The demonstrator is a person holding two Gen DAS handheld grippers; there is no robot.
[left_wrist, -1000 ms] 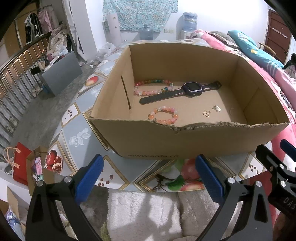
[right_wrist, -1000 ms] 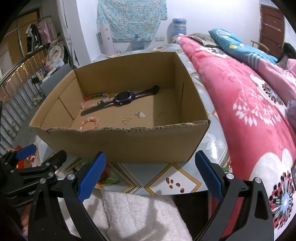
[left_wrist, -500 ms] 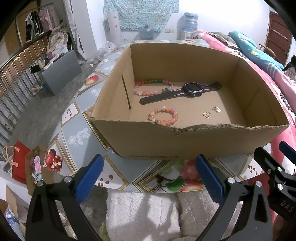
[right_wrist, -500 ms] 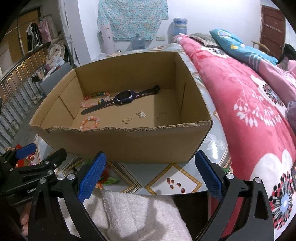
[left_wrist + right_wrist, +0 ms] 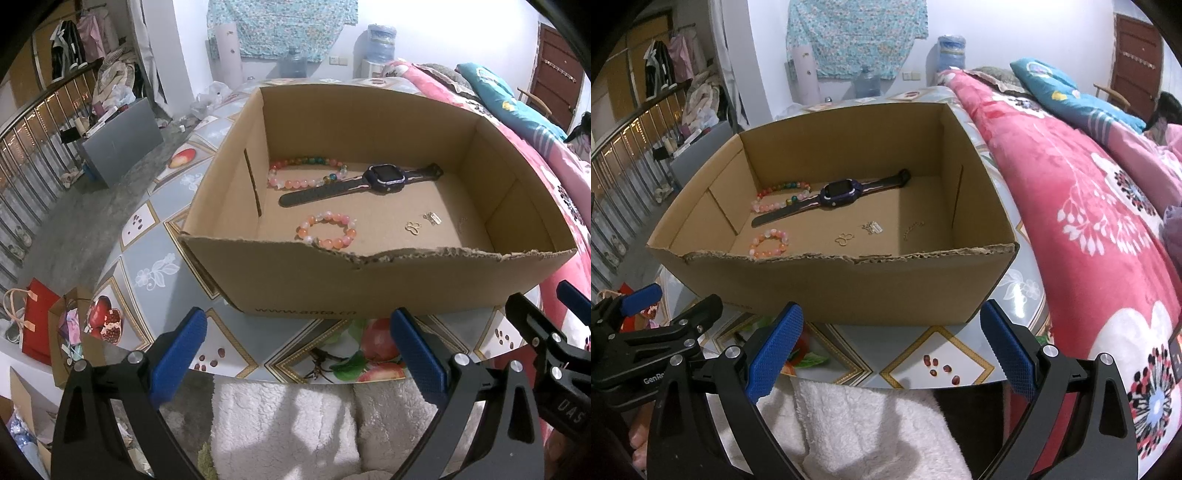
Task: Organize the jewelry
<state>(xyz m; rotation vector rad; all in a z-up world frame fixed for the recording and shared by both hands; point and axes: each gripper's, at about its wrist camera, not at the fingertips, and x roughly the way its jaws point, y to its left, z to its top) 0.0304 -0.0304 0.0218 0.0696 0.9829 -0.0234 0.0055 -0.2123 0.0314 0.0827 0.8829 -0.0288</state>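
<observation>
An open cardboard box (image 5: 369, 284) (image 5: 849, 291) stands on the patterned table. Inside lie a dark smartwatch (image 5: 384, 179) (image 5: 840, 192), a long multicolour bead bracelet (image 5: 295, 181) (image 5: 779, 194), a small pink-orange bead bracelet (image 5: 327, 230) (image 5: 768, 242), a gold butterfly charm (image 5: 413, 228) (image 5: 844, 239), a small silver charm (image 5: 433, 218) (image 5: 873, 227) and a thin chain (image 5: 913, 229). My left gripper (image 5: 299, 354) is open and empty in front of the box. My right gripper (image 5: 892, 347) is open and empty, also in front of the box.
The table (image 5: 147, 266) has a fruit-print cloth; its front edge is near the grippers. A white fluffy towel (image 5: 280, 424) lies below. A pink floral bed (image 5: 1089, 221) is to the right. Railing (image 5: 22, 166) and red bags (image 5: 37, 325) are left.
Both grippers have stayed nearly still in front of the box, with only a slight drift of view. Nothing in the box has moved.
</observation>
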